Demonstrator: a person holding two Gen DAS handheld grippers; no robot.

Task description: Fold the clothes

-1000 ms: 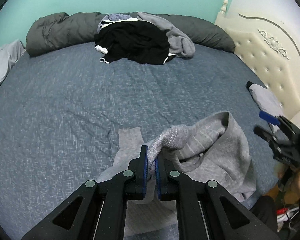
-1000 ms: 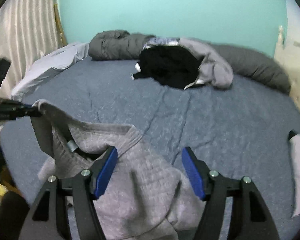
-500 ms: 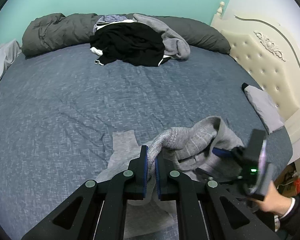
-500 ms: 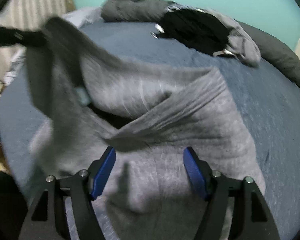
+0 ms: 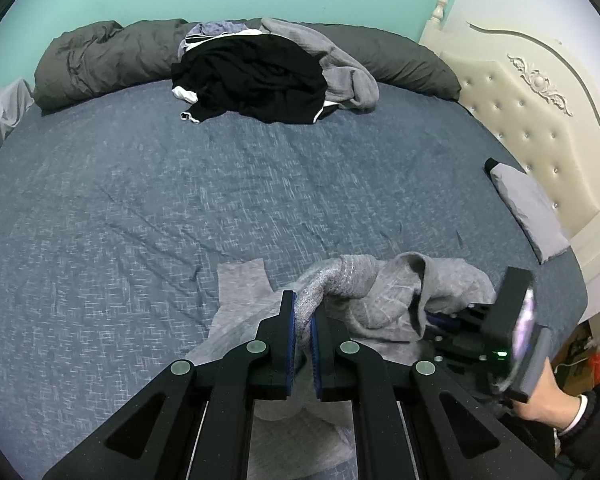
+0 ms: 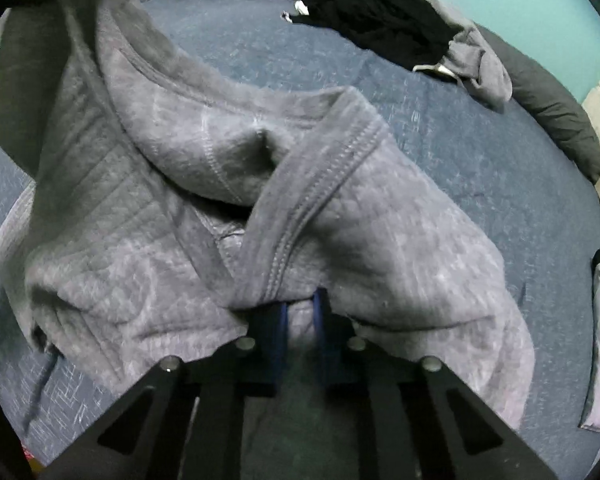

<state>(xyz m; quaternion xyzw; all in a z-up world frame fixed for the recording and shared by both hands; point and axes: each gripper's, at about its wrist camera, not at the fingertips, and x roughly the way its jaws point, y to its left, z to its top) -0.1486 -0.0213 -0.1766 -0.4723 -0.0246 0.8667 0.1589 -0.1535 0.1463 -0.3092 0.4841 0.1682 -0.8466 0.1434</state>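
Note:
A grey knitted sweatshirt (image 5: 396, 296) lies crumpled at the near edge of the blue bed (image 5: 180, 200). My left gripper (image 5: 304, 312) is shut on a ribbed fold of it, lifted slightly off the sheet. In the right wrist view the sweatshirt (image 6: 220, 184) fills the frame, its stitched neckline running down to my right gripper (image 6: 300, 308). That gripper's jaws are closing, with grey cloth pinched between the blue pads. In the left wrist view the right gripper (image 5: 440, 320) is half buried under the cloth, with a person's hand (image 5: 540, 396) behind it.
A pile of black and grey clothes (image 5: 256, 76) lies at the far side against a dark grey duvet roll (image 5: 100, 56). A small grey pillow (image 5: 528, 208) lies by the cream tufted headboard (image 5: 540, 120). Open sheet stretches between pile and sweatshirt.
My right gripper has come down onto the sweatshirt and its wide jaws have drawn together on the cloth. The left gripper has kept its hold and barely moved.

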